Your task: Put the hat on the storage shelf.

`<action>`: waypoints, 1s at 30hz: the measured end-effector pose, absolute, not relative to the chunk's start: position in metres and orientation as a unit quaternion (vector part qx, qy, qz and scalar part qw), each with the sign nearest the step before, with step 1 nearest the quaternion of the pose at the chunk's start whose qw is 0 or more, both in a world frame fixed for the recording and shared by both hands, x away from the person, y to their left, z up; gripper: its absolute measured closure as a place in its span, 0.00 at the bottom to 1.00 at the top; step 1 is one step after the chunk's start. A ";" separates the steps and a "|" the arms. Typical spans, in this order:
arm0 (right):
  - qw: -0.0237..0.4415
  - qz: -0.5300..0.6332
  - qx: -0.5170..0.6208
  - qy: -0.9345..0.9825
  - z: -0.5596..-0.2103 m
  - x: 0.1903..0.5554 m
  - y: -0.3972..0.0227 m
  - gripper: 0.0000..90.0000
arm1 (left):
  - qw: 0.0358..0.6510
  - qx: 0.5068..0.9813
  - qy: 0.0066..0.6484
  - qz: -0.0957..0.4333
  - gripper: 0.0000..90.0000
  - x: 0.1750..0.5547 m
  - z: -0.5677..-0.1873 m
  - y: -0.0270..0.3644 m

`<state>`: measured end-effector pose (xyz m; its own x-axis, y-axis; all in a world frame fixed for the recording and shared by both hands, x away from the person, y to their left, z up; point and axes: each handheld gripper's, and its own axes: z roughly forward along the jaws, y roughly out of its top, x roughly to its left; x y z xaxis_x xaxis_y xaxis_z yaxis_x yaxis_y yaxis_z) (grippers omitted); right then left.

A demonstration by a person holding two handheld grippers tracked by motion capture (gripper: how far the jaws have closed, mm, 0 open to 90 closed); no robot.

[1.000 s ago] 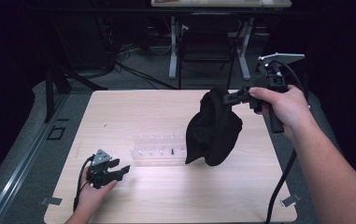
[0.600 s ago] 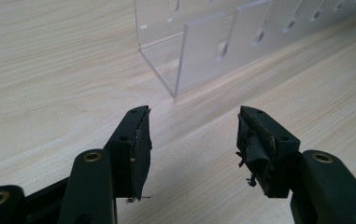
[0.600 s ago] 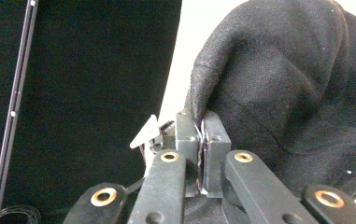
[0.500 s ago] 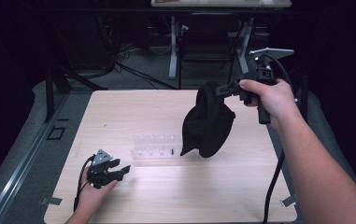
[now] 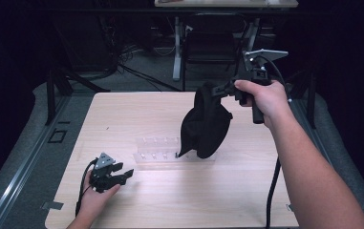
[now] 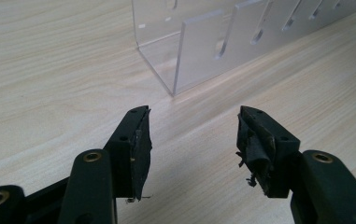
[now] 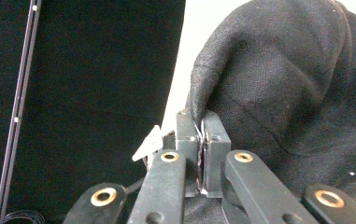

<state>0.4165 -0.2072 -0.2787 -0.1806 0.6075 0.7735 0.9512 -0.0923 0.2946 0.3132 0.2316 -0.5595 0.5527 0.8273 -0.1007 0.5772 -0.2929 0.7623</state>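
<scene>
Black cloth bag (image 5: 205,125) hanging in the air over the right half of the worktop (image 5: 122,114), pinched by a fold of its edge (image 7: 199,116) between the fully closed jaws of the right gripper (image 5: 218,90), lower end draped just over the right end of the clear acrylic divider tray (image 5: 155,153); held high probably to let it hang free. Left gripper (image 5: 117,175) resting low on the worktop near the front left, jaws apart and empty, aimed at the tray's corner (image 6: 166,70), likely parked out of the way.

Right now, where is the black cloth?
In the high view the black cloth hangs right of centre from the shut right tongs, its lower edge beside the clear divided tray.
</scene>
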 end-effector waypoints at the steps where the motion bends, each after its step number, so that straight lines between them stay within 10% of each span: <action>1: 0.203 -0.423 -0.606 -0.642 -0.279 0.417 -0.206 0.98 | 0.394 0.788 0.445 0.159 0.50 0.313 -0.559 0.232; 30: 0.205 -0.412 -0.601 -0.654 -0.297 0.433 -0.181 0.98 | 0.406 0.785 0.440 0.161 0.51 0.312 -0.555 0.229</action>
